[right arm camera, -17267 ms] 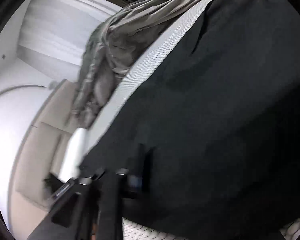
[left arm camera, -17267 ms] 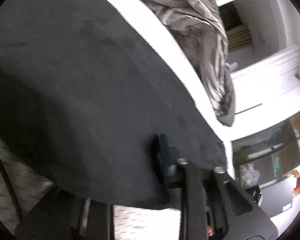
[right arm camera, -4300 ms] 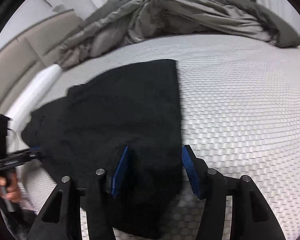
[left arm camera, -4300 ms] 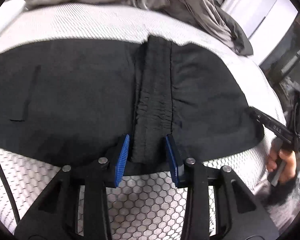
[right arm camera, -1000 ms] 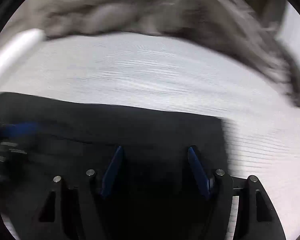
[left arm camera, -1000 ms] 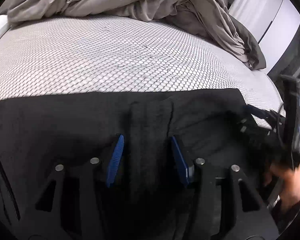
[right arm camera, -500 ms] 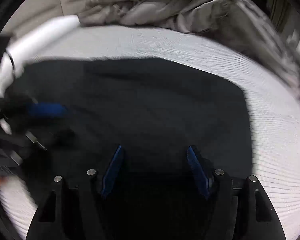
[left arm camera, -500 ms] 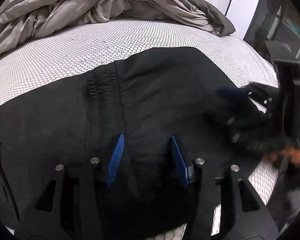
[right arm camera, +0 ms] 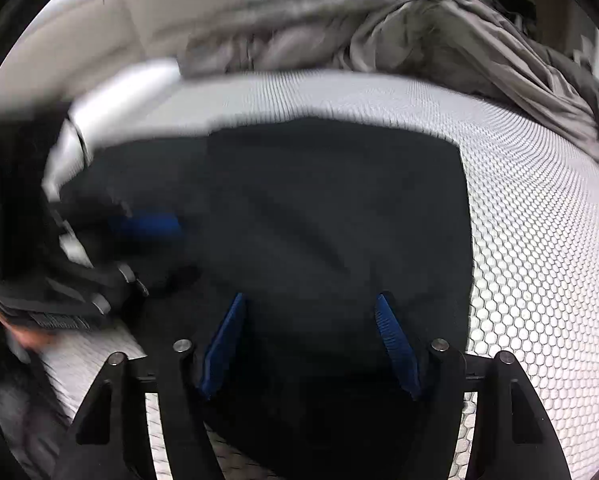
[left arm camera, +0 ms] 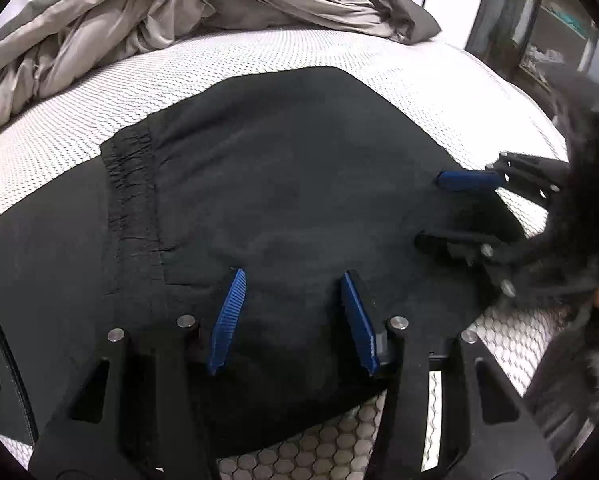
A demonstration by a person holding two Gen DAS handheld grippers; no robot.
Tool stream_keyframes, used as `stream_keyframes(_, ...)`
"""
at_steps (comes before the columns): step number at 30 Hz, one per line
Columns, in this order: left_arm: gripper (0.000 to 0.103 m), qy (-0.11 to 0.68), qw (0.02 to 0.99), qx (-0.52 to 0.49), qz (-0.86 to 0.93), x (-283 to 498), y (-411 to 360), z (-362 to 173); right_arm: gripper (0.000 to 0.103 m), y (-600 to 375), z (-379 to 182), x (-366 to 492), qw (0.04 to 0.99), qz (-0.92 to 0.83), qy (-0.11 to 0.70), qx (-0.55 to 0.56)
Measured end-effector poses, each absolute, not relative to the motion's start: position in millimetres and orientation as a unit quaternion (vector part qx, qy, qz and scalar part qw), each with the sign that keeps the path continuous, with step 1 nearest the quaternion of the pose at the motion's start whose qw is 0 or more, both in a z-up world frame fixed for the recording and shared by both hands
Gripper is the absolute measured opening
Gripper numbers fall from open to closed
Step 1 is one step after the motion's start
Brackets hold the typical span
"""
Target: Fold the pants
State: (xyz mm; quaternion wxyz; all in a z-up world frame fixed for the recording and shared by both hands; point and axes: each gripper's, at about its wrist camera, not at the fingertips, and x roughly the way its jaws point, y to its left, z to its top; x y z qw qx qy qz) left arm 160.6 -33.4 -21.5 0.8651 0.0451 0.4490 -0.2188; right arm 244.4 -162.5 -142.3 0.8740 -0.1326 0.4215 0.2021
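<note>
The black pants (left arm camera: 283,184) lie folded and flat on the white honeycomb-patterned mattress (left arm camera: 259,52), the gathered waistband (left arm camera: 131,184) at the left. My left gripper (left arm camera: 291,312) is open and empty, its blue pads just above the fabric near the front edge. My right gripper (left arm camera: 451,208) comes in from the right, its jaws apart over the pants' right end. In the right wrist view the pants (right arm camera: 331,216) fill the middle, my right gripper (right arm camera: 311,344) is open and empty above them, and the left gripper (right arm camera: 147,224) shows blurred at the left.
A rumpled grey duvet (left arm camera: 179,12) lies heaped along the far side of the mattress, also in the right wrist view (right arm camera: 399,24). A beige padded headboard (right arm camera: 111,28) stands at the back left. Dark shelving (left arm camera: 539,24) stands beyond the bed's right corner.
Both grippers have let go of the pants, which were held up earlier and now lie flat. Over the last second both open grippers have drawn back and swung over the folded fabric.
</note>
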Motion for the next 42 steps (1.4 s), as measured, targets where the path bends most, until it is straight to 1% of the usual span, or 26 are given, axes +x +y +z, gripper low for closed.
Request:
stream_keyframes(3,0.047,0.449,0.863,0.052,-0.224,153,-25,-21,0.068,-201,-139,248,0.874,0.173,0.442,-0.108)
stream_keyframes(4,0.049,0.449,0.863,0.057,-0.226,152,-26,-22,0.072,-215,-137,248,0.875,0.156,0.449,-0.093)
stream_keyframes(7,0.049,0.452,0.862,0.043,-0.225,147,-13,-21,0.073,-251,-131,248,0.872,0.178,0.456,0.008)
stream_keyframes(11,0.049,0.433,0.878,-0.04,-0.199,149,21,-2,0.07,-276,-138,261,0.849,0.23,0.449,0.157)
stream_keyframes(12,0.049,0.425,0.884,-0.061,-0.185,150,34,4,0.065,-276,-145,267,0.839,0.245,0.448,0.191)
stream_keyframes(13,0.051,0.413,0.892,-0.085,-0.164,148,49,10,0.055,-275,-153,278,0.829,0.247,0.454,0.215)
stream_keyframes(14,0.053,0.401,0.9,-0.105,-0.137,142,64,15,0.048,-269,-159,274,0.822,0.24,0.464,0.226)
stream_keyframes(16,0.054,0.386,0.909,-0.143,-0.067,123,99,17,0.018,-268,-164,291,0.817,0.23,0.473,0.236)
stream_keyframes(18,0.054,0.379,0.906,-0.185,-0.019,105,131,15,0.008,-263,-153,288,0.823,0.24,0.459,0.234)
stream_keyframes(19,0.054,0.373,0.904,-0.21,0.004,92,150,12,0.008,-260,-137,280,0.834,0.254,0.437,0.222)
stream_keyframes(21,0.054,0.365,0.898,-0.24,0.051,73,179,3,0.008,-254,-121,276,0.842,0.264,0.427,0.199)
stream_keyframes(22,0.054,0.364,0.893,-0.249,0.088,62,193,-2,0.008,-252,-122,280,0.844,0.256,0.432,0.19)
stream_keyframes(23,0.054,0.366,0.886,-0.253,0.129,51,209,-8,0.012,-250,-130,279,0.845,0.232,0.451,0.167)
stream_keyframes(24,0.054,0.369,0.879,-0.257,0.162,44,222,-14,0.028,-245,-142,283,0.846,0.191,0.482,0.123)
stream_keyframes(25,0.054,0.37,0.873,-0.264,0.177,41,233,-18,0.036,-242,-149,284,0.85,0.177,0.486,0.103)
stream_keyframes(27,0.054,0.37,0.86,-0.3,0.185,30,256,-31,0.042,-243,-140,279,0.857,0.185,0.469,0.108)
stream_keyframes(28,0.054,0.369,0.851,-0.323,0.188,26,269,-39,0.054,-243,-134,277,0.857,0.186,0.468,0.108)
stream_keyframes(29,0.054,0.365,0.845,-0.345,0.185,24,280,-44,0.062,-244,-130,273,0.86,0.189,0.461,0.11)
stream_keyframes(30,0.054,0.359,0.842,-0.363,0.176,25,289,-49,0.074,-245,-126,269,0.865,0.189,0.451,0.11)
stream_keyframes(31,0.054,0.355,0.838,-0.379,0.167,30,299,-52,0.076,-246,-125,267,0.867,0.184,0.449,0.108)
stream_keyframes(34,0.054,0.343,0.827,-0.411,0.17,52,325,-62,0.076,-249,-129,260,0.865,0.181,0.457,0.104)
stream_keyframes(35,0.051,0.342,0.827,-0.412,0.173,62,329,-62,0.076,-258,-133,253,0.865,0.183,0.455,0.102)
stream_keyframes(36,0.043,0.34,0.826,-0.408,0.189,69,335,-62,0.076,-258,-133,250,0.866,0.184,0.454,0.098)
stream_keyframes(37,0.024,0.343,0.823,-0.404,0.204,76,341,-63,0.076,-255,-133,249,0.867,0.185,0.452,0.094)
stream_keyframes(40,0.008,0.33,0.834,-0.389,0.209,84,340,-51,0.076,-256,-140,254,0.869,0.188,0.45,0.087)
stream_keyframes(42,0.004,0.319,0.857,-0.341,0.217,82,329,-34,0.076,-258,-141,253,0.869,0.189,0.449,0.088)
